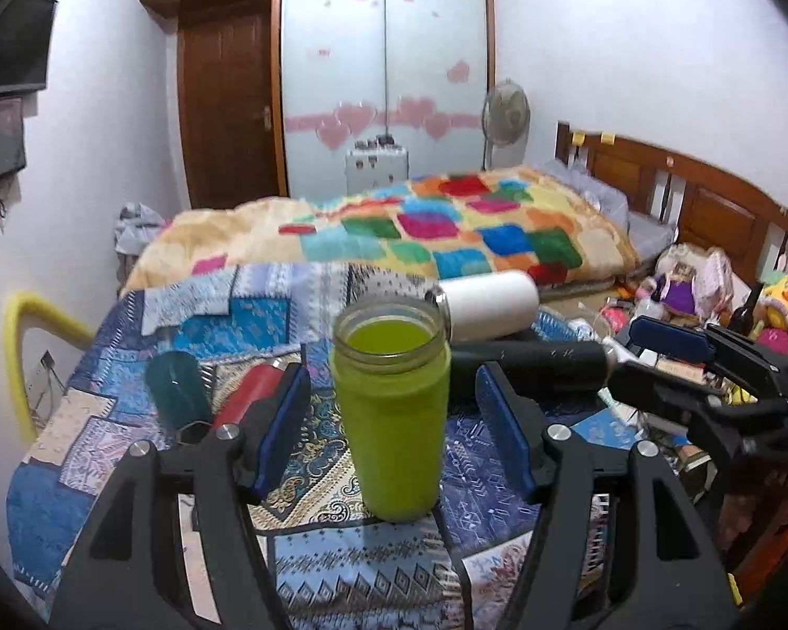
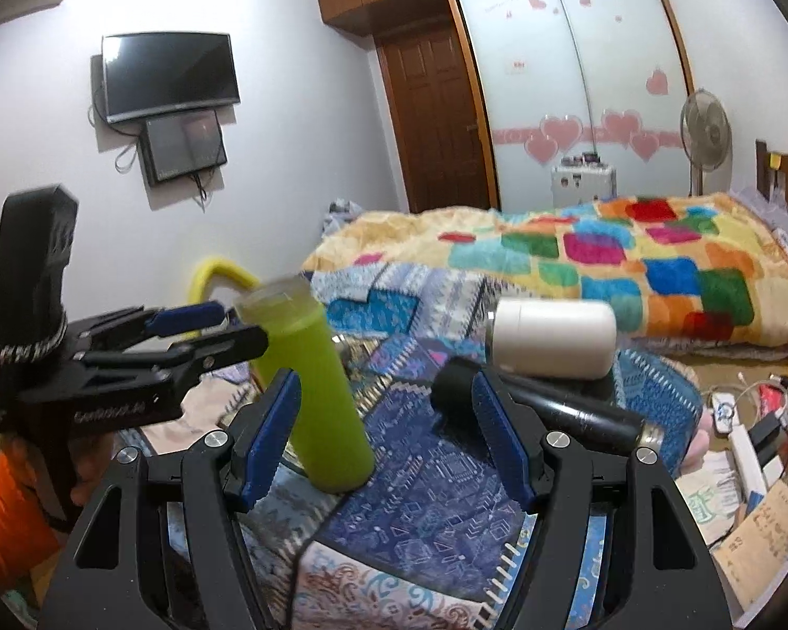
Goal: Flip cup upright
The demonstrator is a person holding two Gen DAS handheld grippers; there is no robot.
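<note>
The green cup (image 1: 391, 415) stands upright on the patterned cloth (image 1: 352, 562) (mouth up), between the spread fingers of the left gripper (image 1: 391, 420). The right gripper (image 2: 383, 438) hangs spread too, holding nothing, beside the black bottle (image 2: 546, 409).

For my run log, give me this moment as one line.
green cup: upright on table | left gripper: open around it | right gripper: open, empty | white cup: on side

Green cup (image 2: 310, 388): top blurred in right wrist view, lower left side hidden behind a blue finger pad (image 2: 268, 441). Black bottle (image 1: 530, 367): left end hidden behind green cup. Teal cup (image 1: 176, 388) at 9 o'clock: base hidden. Red cup (image 1: 249, 399): mostly behind a pad. Clutter at 3 o'clock: too small to identify.
</note>
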